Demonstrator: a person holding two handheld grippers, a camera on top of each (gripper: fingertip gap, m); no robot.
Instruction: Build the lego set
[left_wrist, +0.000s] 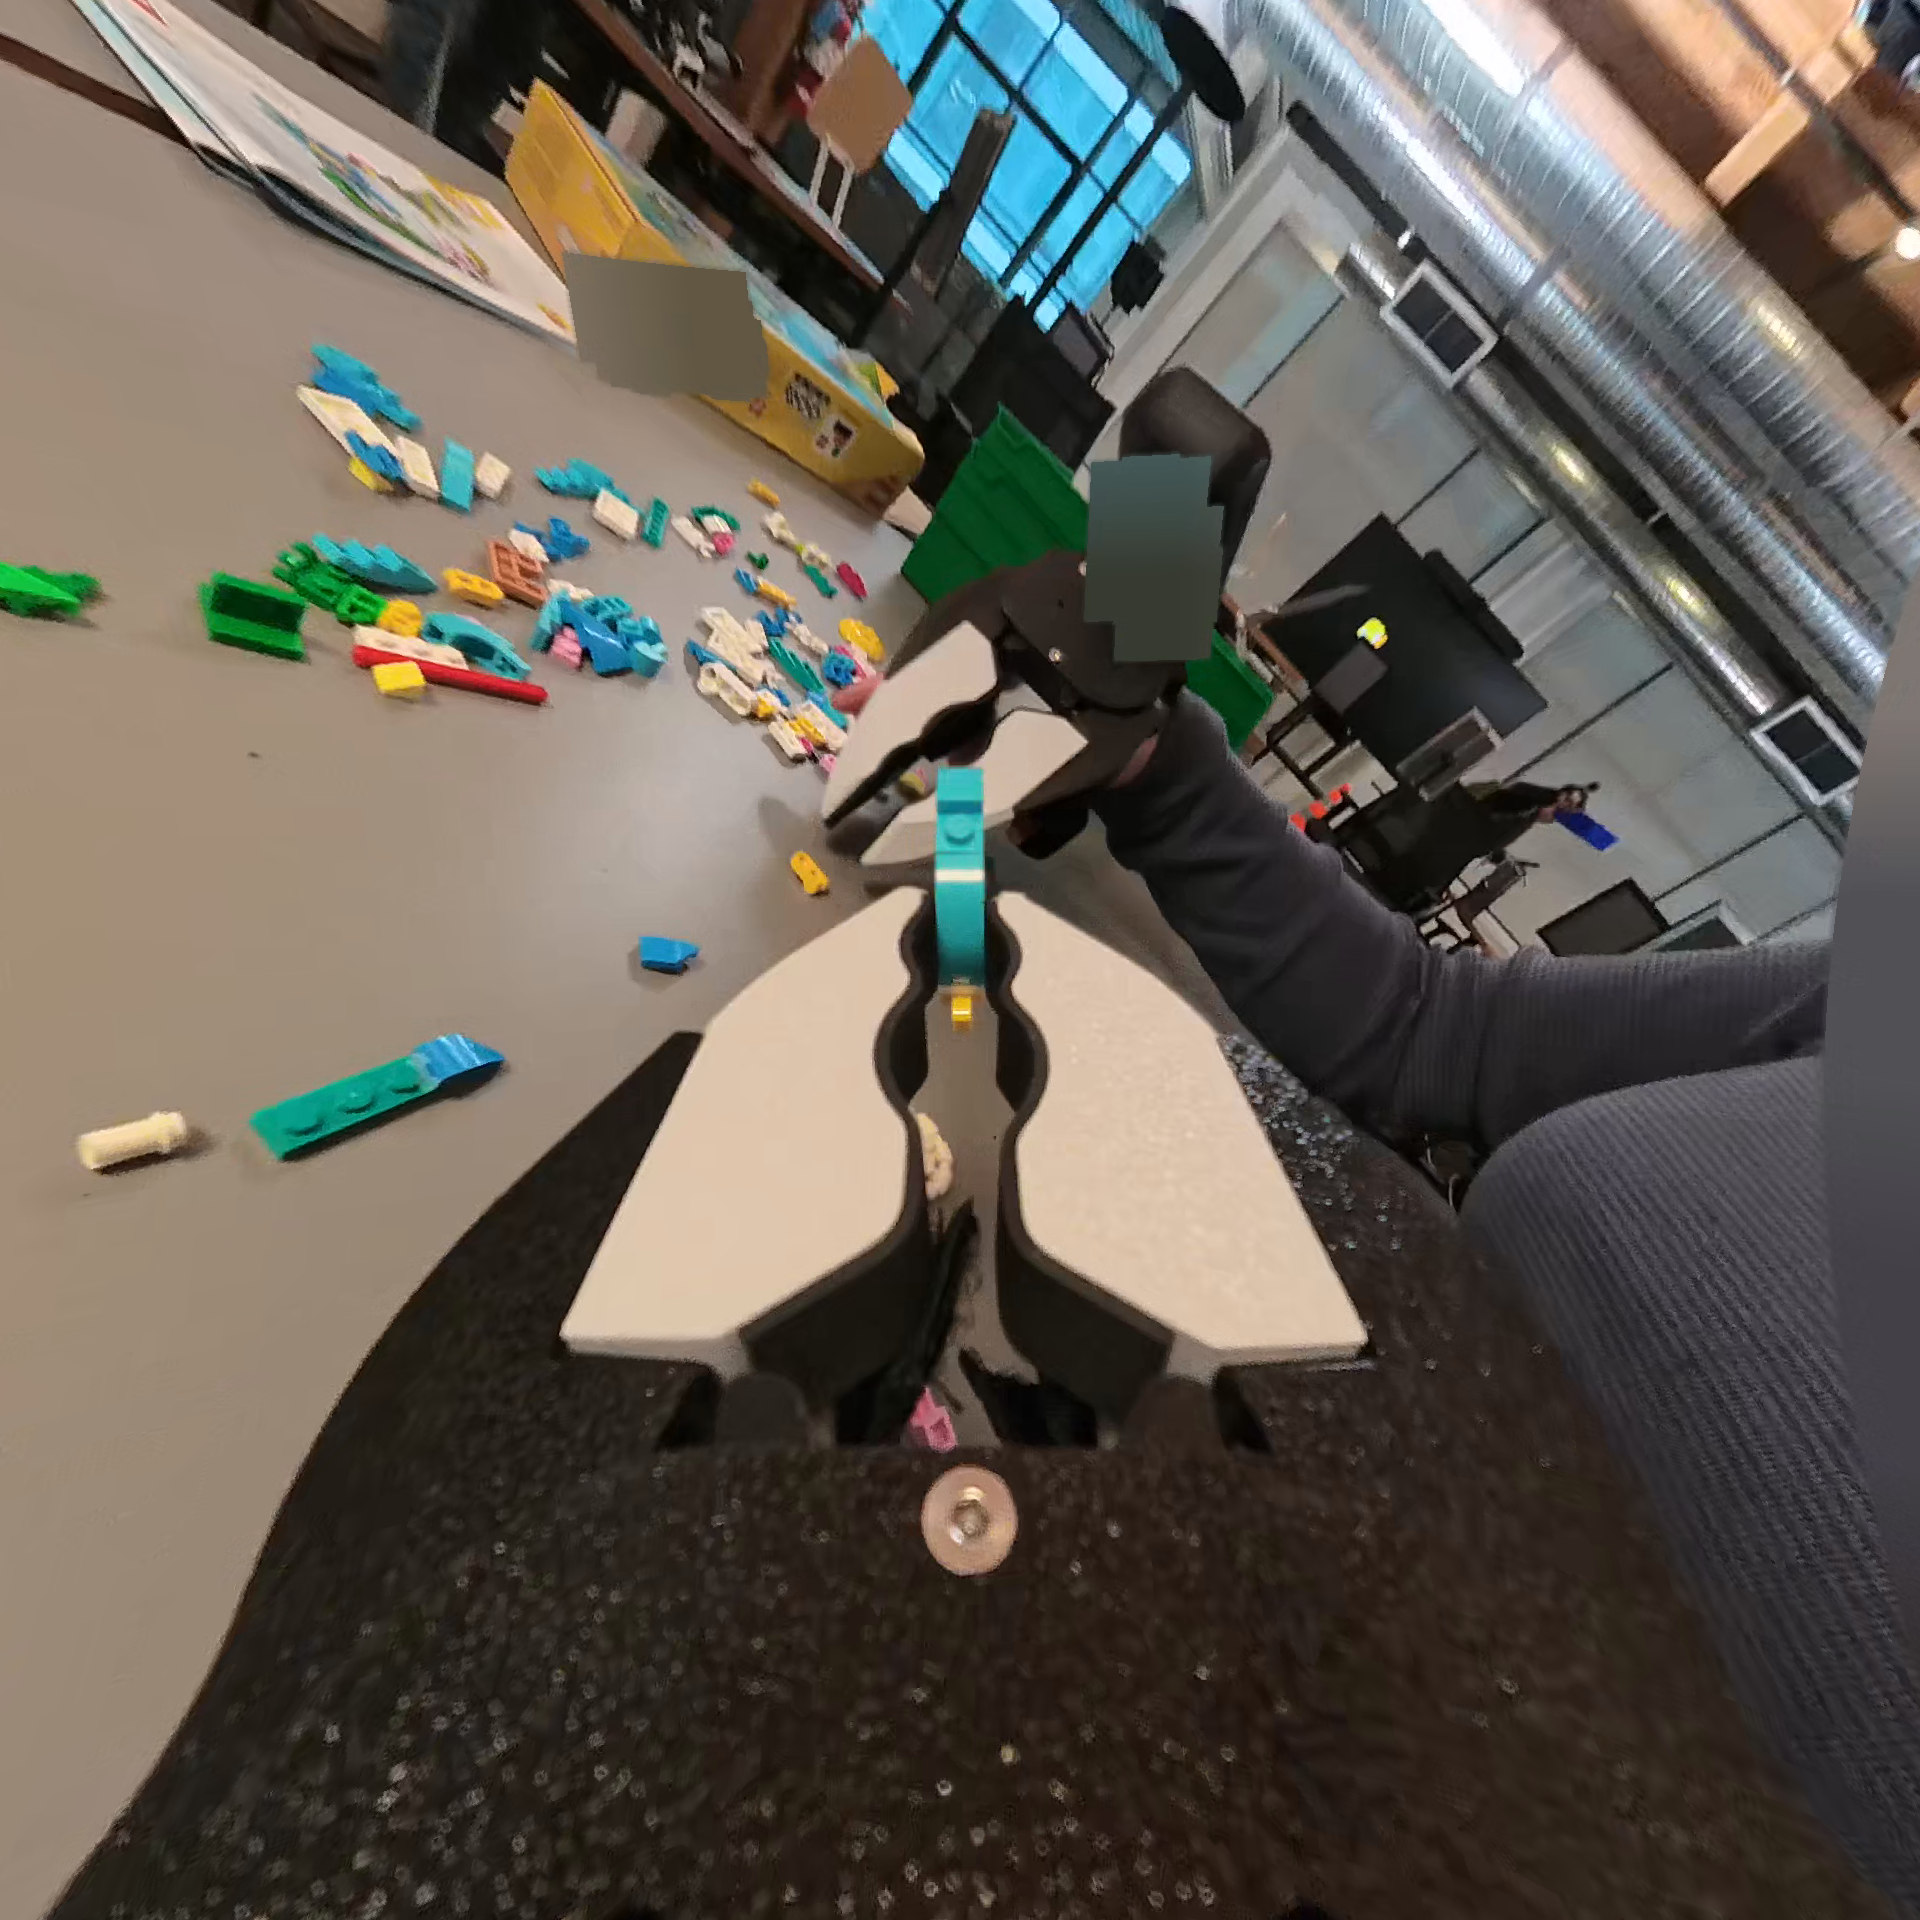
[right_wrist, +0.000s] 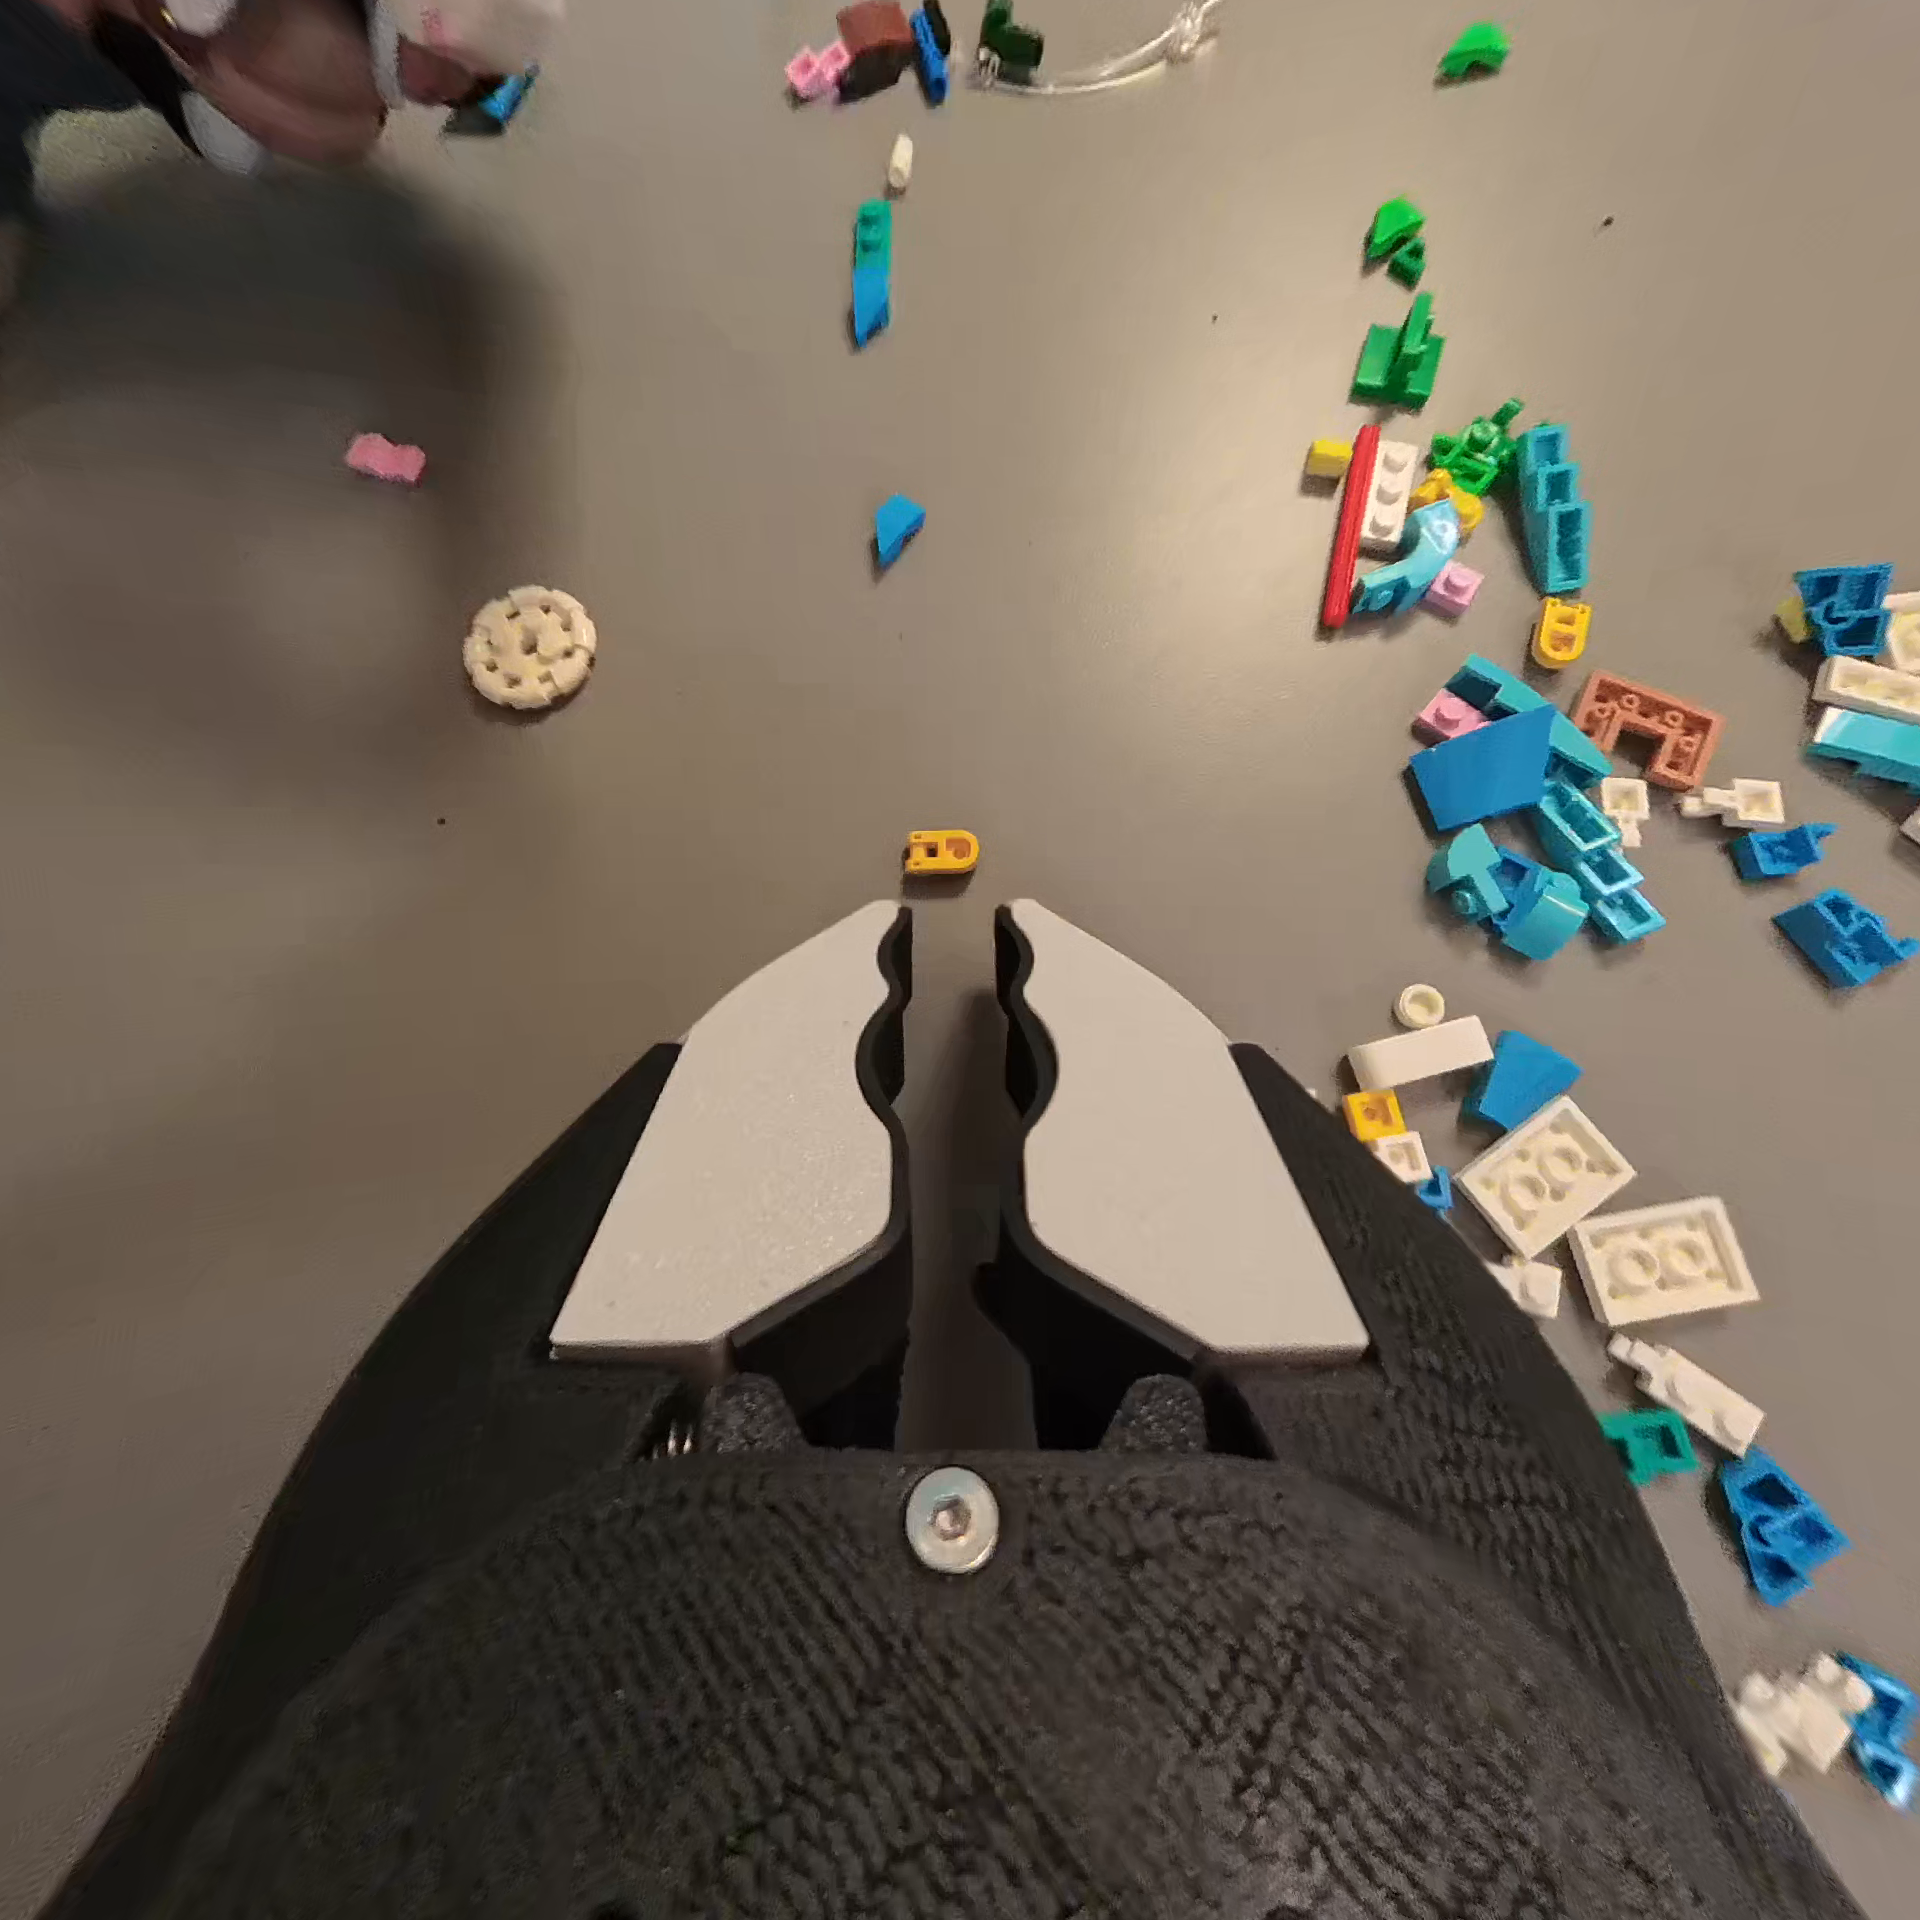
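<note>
My left gripper (left_wrist: 956, 906) is shut on a slim teal Lego assembly (left_wrist: 958, 831) with a white band and a small yellow part at its lower end, held above the grey table (left_wrist: 416, 883). My right gripper (right_wrist: 953, 914) is slightly open and empty, low over the table. A small yellow piece (right_wrist: 940, 852) lies just beyond its fingertips. The right gripper also shows in the left wrist view (left_wrist: 868, 821), with the yellow piece (left_wrist: 808, 871) beside it. Loose Lego pieces (right_wrist: 1538, 790) lie in heaps to the right.
A cream round plate (right_wrist: 530, 646), a pink piece (right_wrist: 384, 457), a blue slope (right_wrist: 898, 528) and a teal plate with a blue slope (right_wrist: 871, 270) lie scattered. A yellow box (left_wrist: 831, 426), an instruction booklet (left_wrist: 343, 187) and a green bin (left_wrist: 997, 520) stand at the table's far side. The gap from one gripper's tips to the other's is roughly 15 cm.
</note>
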